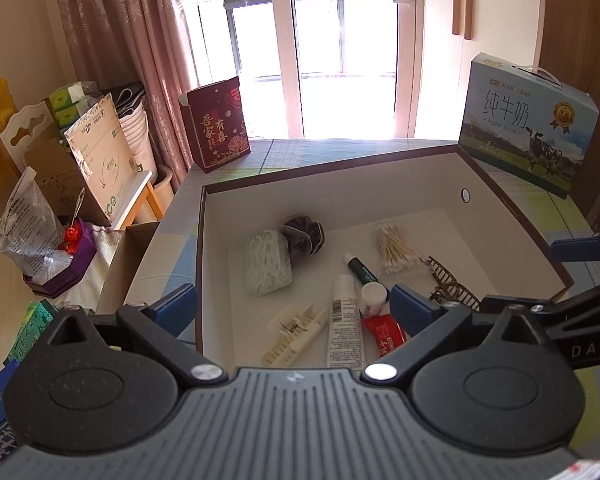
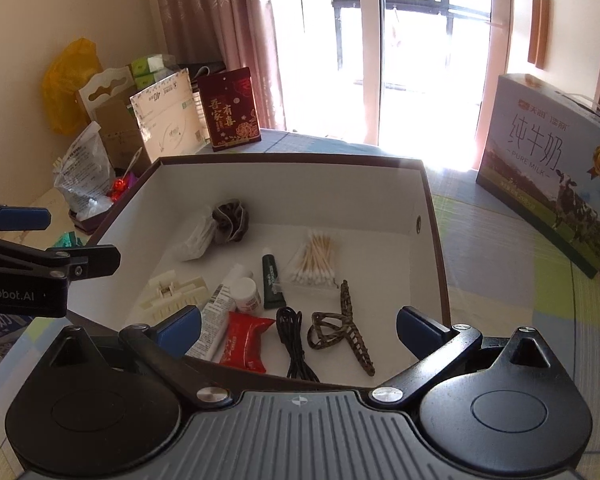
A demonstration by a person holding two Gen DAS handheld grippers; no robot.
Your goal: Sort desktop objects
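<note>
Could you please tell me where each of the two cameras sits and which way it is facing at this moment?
Left wrist: on the left gripper, angled down into the white box; its fingers spread open, the right gripper at the right edge.
Right wrist: on the right gripper, same downward tilt; the left gripper at the left edge.
Shared: box, cotton swabs, milk carton, window.

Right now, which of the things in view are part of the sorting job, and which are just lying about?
Job items, all in the open box:
cotton swabs
brown hair claw
black cable
red packet
white tube
green tube
cream hair clip

Lying about:
milk carton
red gift bag
cardboard clutter
</note>
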